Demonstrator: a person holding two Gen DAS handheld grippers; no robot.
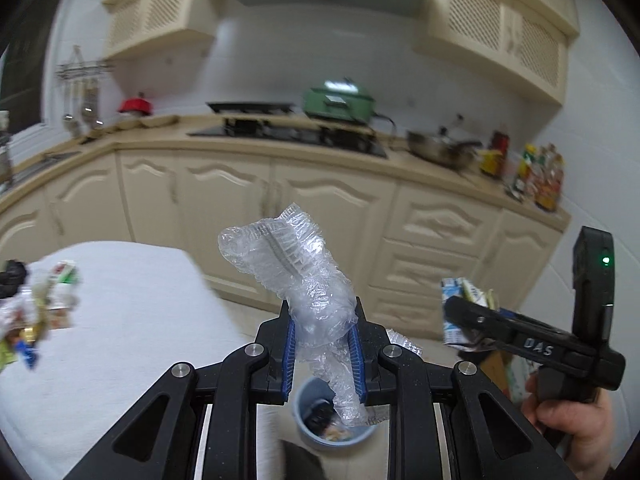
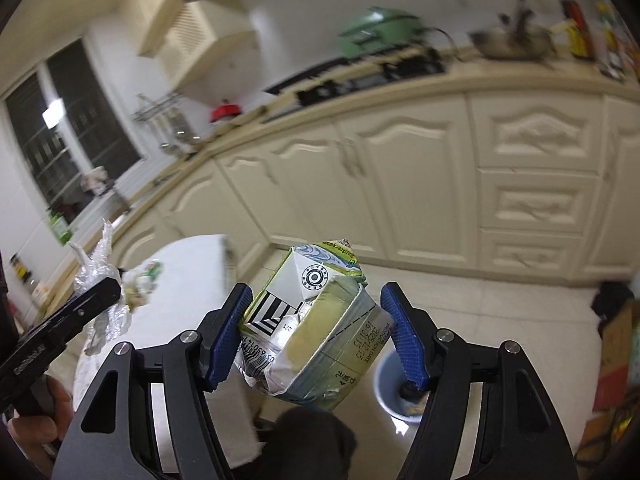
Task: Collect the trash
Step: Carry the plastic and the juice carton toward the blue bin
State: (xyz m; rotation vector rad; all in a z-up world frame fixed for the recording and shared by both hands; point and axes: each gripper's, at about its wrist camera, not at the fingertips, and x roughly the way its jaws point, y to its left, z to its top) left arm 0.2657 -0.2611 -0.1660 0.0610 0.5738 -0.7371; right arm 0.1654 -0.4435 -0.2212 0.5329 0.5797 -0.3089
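From the left wrist, the left hand-held gripper (image 1: 322, 344) tilts downward, pinching a crumpled clear plastic wrapper (image 1: 298, 276) above the blue bin (image 1: 308, 438). Only here the remaining trash (image 1: 38, 312) on the white table (image 1: 132, 320) shows clearly.

From the right wrist, the right hand-held gripper (image 2: 316, 334) also tilts downward, clamping a crushed milk carton (image 2: 316, 332); the bin (image 2: 386, 384) stands on the floor below it.
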